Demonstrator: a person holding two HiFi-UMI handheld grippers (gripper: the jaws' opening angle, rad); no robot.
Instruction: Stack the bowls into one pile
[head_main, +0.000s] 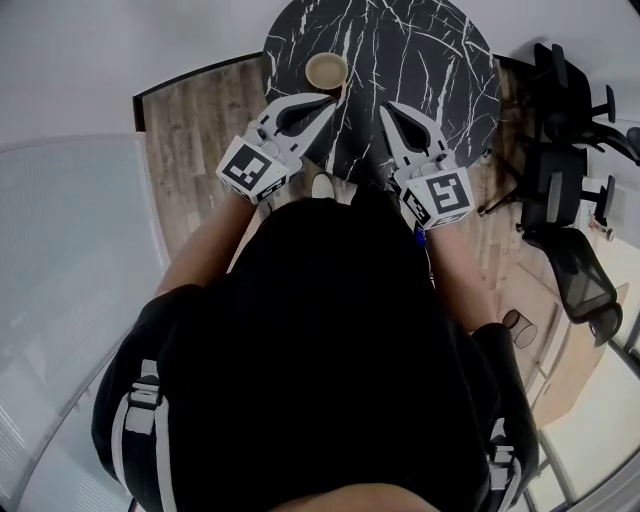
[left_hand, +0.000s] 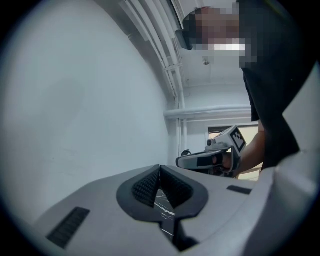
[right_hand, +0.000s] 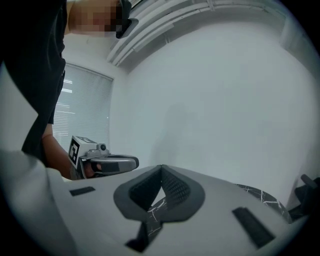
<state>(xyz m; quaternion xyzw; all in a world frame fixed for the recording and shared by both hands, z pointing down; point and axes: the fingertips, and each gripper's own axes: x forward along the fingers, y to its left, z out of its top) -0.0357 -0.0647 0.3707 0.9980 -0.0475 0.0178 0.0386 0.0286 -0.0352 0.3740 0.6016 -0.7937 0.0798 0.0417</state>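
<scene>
Head view: my left gripper (head_main: 333, 98) and right gripper (head_main: 386, 108), both closed and empty, hover over the table (head_main: 430, 50) near 1 bowl (head_main: 326, 70).

Worn: a black short-sleeved top (head_main: 330, 340), with pale grey webbing straps (head_main: 143, 400) at 7 and 5 o'clock in the head view. The left gripper (head_main: 333, 98) and right gripper (head_main: 389, 107) each have a light grey shell, black ribbed pads (left_hand: 146, 187) and a black-and-white marker cube (head_main: 250, 168).
</scene>
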